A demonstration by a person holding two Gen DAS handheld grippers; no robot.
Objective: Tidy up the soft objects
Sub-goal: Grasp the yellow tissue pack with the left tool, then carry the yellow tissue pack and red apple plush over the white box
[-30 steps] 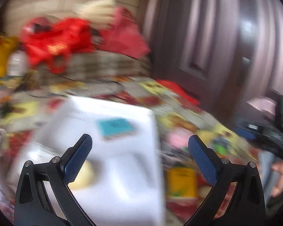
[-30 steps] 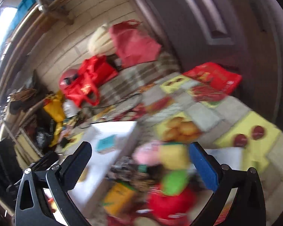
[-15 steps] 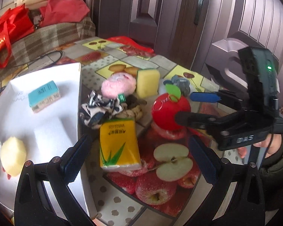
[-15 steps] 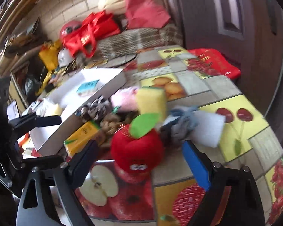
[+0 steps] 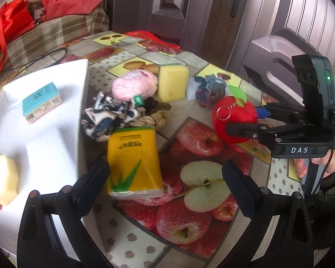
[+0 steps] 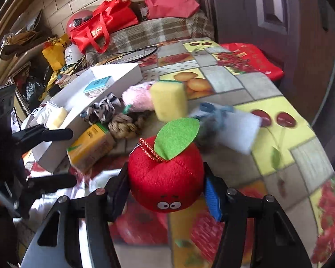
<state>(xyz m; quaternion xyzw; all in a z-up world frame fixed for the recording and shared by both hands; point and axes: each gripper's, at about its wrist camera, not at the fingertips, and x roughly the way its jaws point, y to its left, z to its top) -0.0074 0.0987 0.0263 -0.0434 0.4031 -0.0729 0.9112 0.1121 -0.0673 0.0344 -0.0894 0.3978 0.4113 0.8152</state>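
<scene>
My right gripper (image 6: 165,189) is shut on a red plush apple (image 6: 165,176) with a green felt leaf; both also show in the left wrist view, the apple (image 5: 234,120) at right. My left gripper (image 5: 165,176) is open and empty above a yellow tissue pack (image 5: 134,163). Behind it lie a black-and-white scrunchie (image 5: 105,116), a knotted rope (image 5: 149,118), a pink fluffy puff (image 5: 134,86), a yellow sponge (image 5: 172,82) and a blue-grey scrunchie (image 5: 210,90). A white box (image 5: 55,120) at left holds a teal pack (image 5: 41,101) and a pale yellow sponge (image 5: 3,178).
The table wears a fruit-print cloth (image 5: 189,201). A plaid sofa (image 6: 158,31) with red bags (image 6: 100,26) stands behind. A dark door (image 5: 167,6) is at the back. A white pad (image 6: 239,129) lies by the blue-grey scrunchie.
Both grippers swung down toward the table. My right gripper moved onto the red apple and closed on it. My left gripper came nearer the yellow tissue pack.
</scene>
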